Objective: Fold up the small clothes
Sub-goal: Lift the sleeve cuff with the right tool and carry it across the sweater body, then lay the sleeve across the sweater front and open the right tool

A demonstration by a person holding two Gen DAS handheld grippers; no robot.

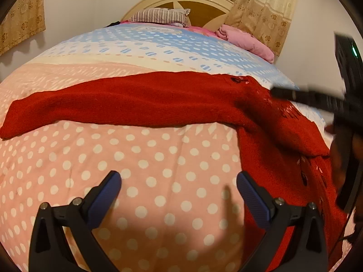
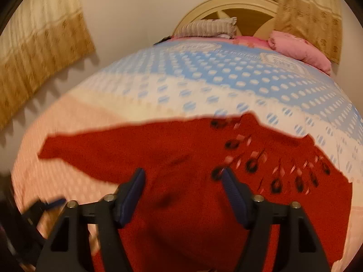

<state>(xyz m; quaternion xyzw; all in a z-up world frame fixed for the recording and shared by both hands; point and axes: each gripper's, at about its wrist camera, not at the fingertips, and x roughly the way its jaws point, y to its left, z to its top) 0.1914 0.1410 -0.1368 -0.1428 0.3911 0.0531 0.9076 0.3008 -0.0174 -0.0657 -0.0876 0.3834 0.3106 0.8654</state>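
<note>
Here we judge the fold barely begun: our right gripper, jaws apart and empty, hangs over the red knitted sweater whose body lies directly ahead of it, our left gripper gapes empty above the pink polka-dot bedspread, and next we must pinch an edge.

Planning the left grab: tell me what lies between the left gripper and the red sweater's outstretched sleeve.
Nothing but bare polka-dot bedspread in the left wrist view, between the open left gripper and the red sweater's sleeve.

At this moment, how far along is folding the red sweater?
Done: the red sweater lies spread on the bedspread, one sleeve stretched sideways. In hand: nothing; the left gripper stands open over bare bedspread, the right gripper open above the sweater. Left: no fold visible yet.
</note>
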